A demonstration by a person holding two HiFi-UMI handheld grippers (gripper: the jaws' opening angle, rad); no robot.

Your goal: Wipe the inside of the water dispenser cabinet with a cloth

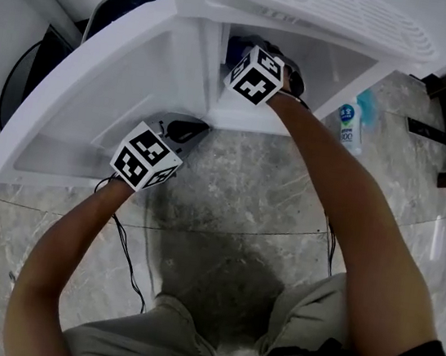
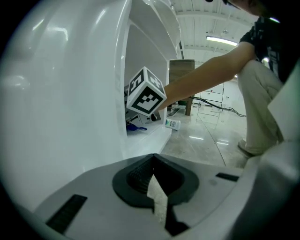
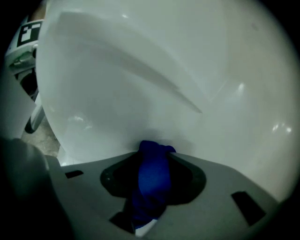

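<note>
One blue cloth (image 3: 151, 185) clamped in right hand-held gripper (image 3: 153, 159), touching cabinet wall (image 3: 164, 70).

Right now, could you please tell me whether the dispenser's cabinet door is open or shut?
Open: the door stands swung out left of the cabinet, and the right claw reaches inside, clamped on the blue cloth.

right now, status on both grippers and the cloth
Left gripper empty, jaws nearly together, beside open door. Right gripper shut on blue cloth, at cabinet wall. Nothing in the way.
</note>
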